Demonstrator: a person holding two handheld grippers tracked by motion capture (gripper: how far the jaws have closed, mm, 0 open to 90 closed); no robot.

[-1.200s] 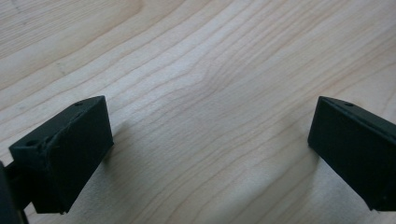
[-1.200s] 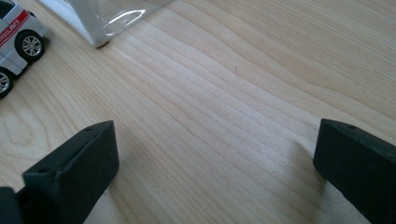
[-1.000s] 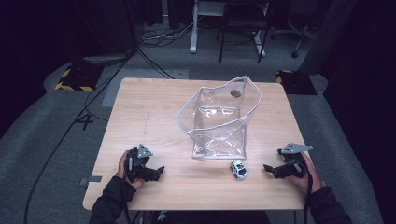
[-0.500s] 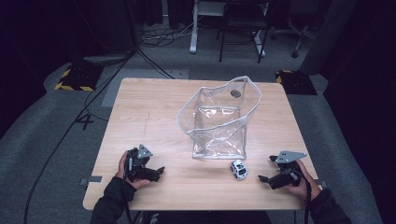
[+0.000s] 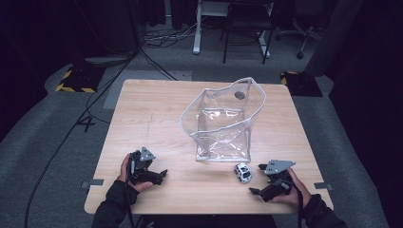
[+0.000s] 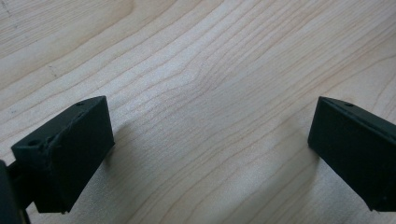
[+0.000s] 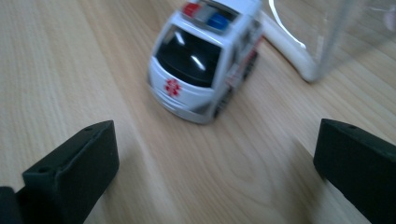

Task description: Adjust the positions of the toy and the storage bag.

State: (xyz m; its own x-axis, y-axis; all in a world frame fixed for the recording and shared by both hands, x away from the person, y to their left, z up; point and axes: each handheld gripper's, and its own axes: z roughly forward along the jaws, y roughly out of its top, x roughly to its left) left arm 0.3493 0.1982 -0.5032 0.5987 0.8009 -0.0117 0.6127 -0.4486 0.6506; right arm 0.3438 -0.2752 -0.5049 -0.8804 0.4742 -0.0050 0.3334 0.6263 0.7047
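A dark room with cables on a grey floor surrounded the wooden counter (image 5: 157,118). At its centre stood a clear plastic bag (image 5: 223,118), mouth open. Just beside the bag's base, toward 5 o'clock, sat a toy ambulance (image 5: 243,172), apart from it. The right gripper (image 5: 260,179) lay near the ambulance at 4 o'clock of the counter, jaws spread wide and empty, facing the toy. The left gripper (image 5: 163,175) rested at 7 o'clock, also released, over bare wood. The reach for the toy seemed in hand; next, the right gripper likely needed to advance and straddle it. Bare counter lay between them; the near edge was close behind both hands.
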